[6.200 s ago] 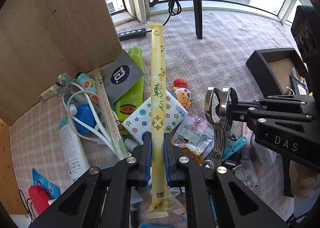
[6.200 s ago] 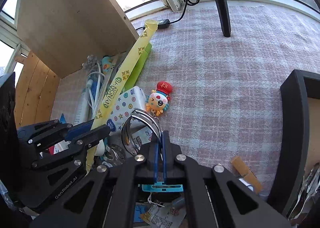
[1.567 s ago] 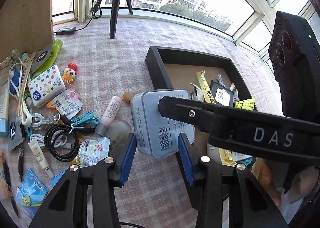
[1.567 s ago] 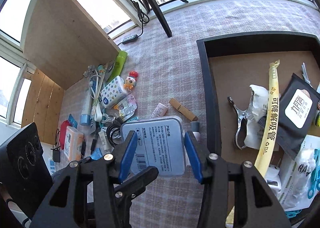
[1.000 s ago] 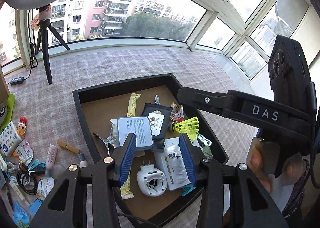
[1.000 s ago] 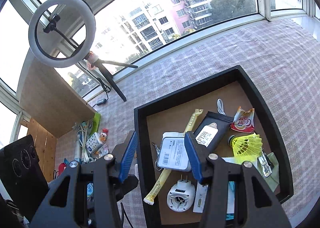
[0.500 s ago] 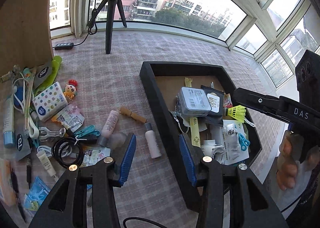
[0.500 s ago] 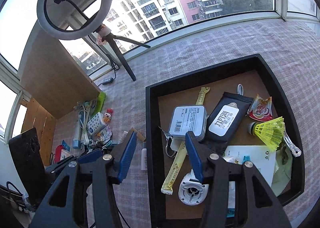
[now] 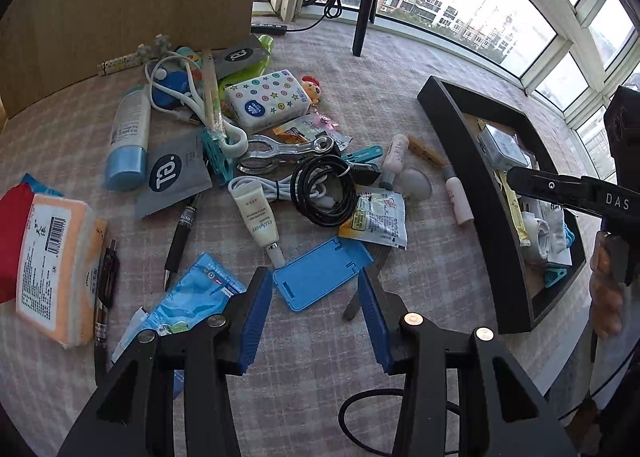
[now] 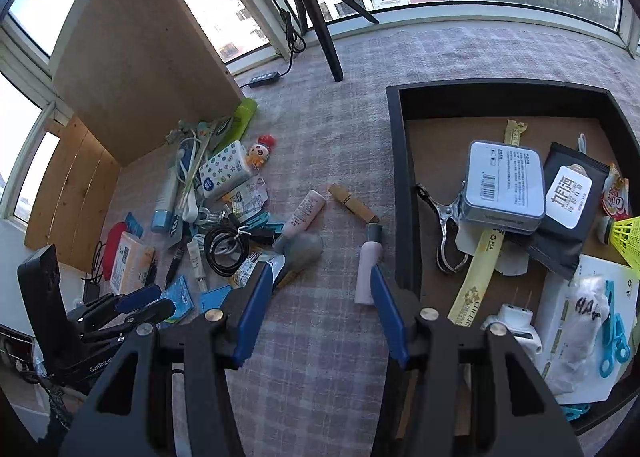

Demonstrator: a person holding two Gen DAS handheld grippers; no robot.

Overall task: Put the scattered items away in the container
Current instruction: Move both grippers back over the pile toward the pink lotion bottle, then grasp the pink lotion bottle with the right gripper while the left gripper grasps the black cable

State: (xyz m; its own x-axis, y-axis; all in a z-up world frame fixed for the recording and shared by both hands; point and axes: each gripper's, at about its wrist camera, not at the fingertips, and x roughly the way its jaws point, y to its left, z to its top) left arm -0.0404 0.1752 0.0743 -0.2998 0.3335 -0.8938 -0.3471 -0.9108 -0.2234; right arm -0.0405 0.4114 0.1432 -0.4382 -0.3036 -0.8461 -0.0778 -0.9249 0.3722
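Tin (image 10: pixel 505 187) now in tray (image 10: pixel 401 161); two pens (image 9: pixel 105 281)

A woven checked cloth (image 9: pixel 400 69) with a rough, matt weave covers the surface. The tray (image 10: pixel 400 177) has matt black walls and a brown, cardboard-like floor. Inside it, a tin (image 10: pixel 506 185) looks like smooth grey metal with a paper label, beside shiny metal tongs (image 10: pixel 444 225). Among the loose items lie a glossy black cable (image 9: pixel 324 193), a smooth blue plastic holder (image 9: pixel 320 277), a plastic-wrapped tissue pack (image 9: pixel 52 257) and a wooden peg (image 10: pixel 352 203). A bare matt wood board (image 9: pixel 120 5) stands behind.
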